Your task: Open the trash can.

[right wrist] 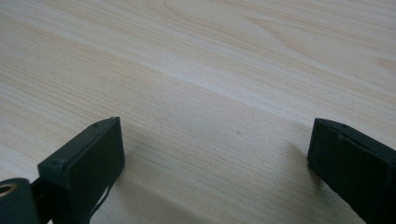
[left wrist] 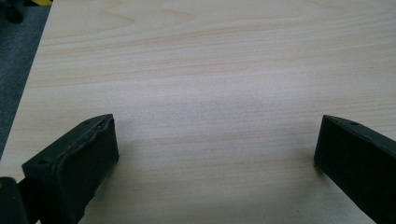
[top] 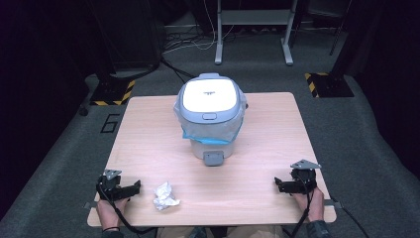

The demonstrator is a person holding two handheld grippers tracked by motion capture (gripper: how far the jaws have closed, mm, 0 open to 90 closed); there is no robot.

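On my wooden table I'm seeing everything laid out, biggest first. Sitting at 12 o'clock, toward the far edge, is a white-and-grey lidded bin, lid down, with a clear plastic liner bunching out under the lid rim and a grey pedal sticking out at its base. Nearer me, at about 7 o'clock, the left gripper is resting on the tabletop, pointing toward 3 o'clock; in the left gripper view its jaws are standing wide apart with nothing but bare wood between them. Over at 5 o'clock the right gripper is lying flat too, pointing toward 9 o'clock; in the right gripper view its jaws are likewise spread, gripping nothing. Smallest: a crumpled paper ball is lying just beside the left gripper's tips, not touching them, well apart from the bin.
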